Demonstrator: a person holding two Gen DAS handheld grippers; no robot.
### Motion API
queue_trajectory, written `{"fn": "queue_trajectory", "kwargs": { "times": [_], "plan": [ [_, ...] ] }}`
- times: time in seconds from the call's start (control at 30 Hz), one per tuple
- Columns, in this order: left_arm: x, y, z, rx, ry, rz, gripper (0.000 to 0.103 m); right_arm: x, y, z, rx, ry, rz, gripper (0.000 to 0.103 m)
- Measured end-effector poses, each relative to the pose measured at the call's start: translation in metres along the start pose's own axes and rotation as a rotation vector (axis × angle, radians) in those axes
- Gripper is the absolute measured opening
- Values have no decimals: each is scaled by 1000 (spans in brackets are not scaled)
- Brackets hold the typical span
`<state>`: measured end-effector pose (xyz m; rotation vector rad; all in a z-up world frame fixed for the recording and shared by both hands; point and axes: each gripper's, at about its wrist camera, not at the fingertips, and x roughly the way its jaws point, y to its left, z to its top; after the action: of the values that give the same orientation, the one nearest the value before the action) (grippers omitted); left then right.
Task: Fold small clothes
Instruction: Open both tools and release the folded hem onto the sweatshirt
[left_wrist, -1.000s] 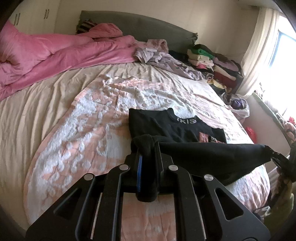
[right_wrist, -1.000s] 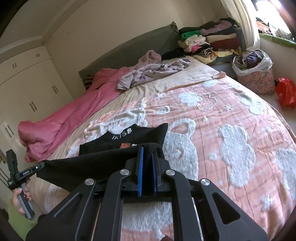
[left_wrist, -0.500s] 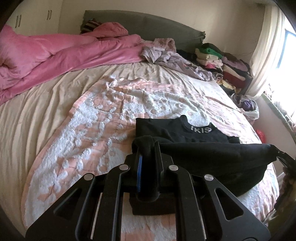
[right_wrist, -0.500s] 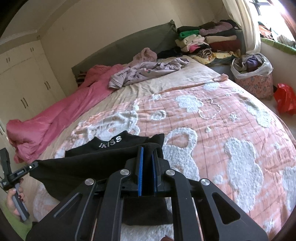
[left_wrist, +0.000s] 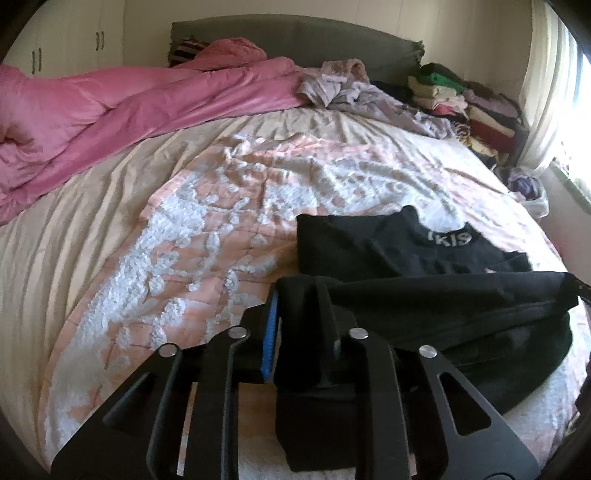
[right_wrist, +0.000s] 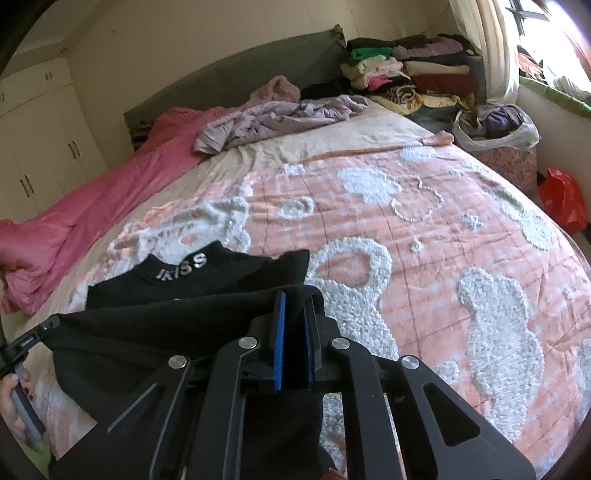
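Observation:
A small black shirt (left_wrist: 388, 254) with white letters at its collar lies on the pink and white blanket (left_wrist: 207, 258); it also shows in the right wrist view (right_wrist: 207, 277). My left gripper (left_wrist: 295, 306) is shut on the left corner of the shirt's lower hem. My right gripper (right_wrist: 295, 314) is shut on the right corner. The hem hangs stretched between them, held just above the collar half and covering most of it. The left gripper also shows at the left edge of the right wrist view (right_wrist: 33, 336).
A pink duvet (left_wrist: 110, 107) lies along the bed's left side. Crumpled lilac clothes (right_wrist: 273, 118) sit near the grey headboard (left_wrist: 295, 37). Stacks of folded clothes (right_wrist: 406, 74), a filled basket (right_wrist: 495, 133) and a red bag (right_wrist: 561, 199) stand to the right.
Both grippers have carried the lower hem forward over the shirt toward the collar. The print on the chest is now covered, and only the collar part still shows.

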<state>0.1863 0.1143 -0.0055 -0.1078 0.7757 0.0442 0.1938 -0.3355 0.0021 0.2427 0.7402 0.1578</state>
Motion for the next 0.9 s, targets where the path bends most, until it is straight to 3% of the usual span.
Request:
{"fn": "queue_trajectory", "kwargs": {
  "times": [0.23,0.27,0.3,0.37,0.63,0.77,0.9],
  "plan": [
    [5,-2,-6,22,-6,45,31,11,-1,-11,-3,24,-21,13],
    [3,-2,-6,27,-13,51,35,11,0,-12,-8,24,-29,19],
    [2,-3,-7,30,-17,54,36,10,0,-13,-12,21,-46,37],
    [-1,-5,-8,33,-23,57,47,8,-2,-14,-7,15,-48,47],
    [-23,-15,-8,56,-76,63,63,-16,-3,-19,-5,-31,-50,57],
    [-38,-23,-9,71,-108,55,67,-39,7,-22,-38,-73,-36,64],
    [-56,-28,-11,78,-144,40,70,-56,25,-26,-96,-94,-7,65]
  ]
}}
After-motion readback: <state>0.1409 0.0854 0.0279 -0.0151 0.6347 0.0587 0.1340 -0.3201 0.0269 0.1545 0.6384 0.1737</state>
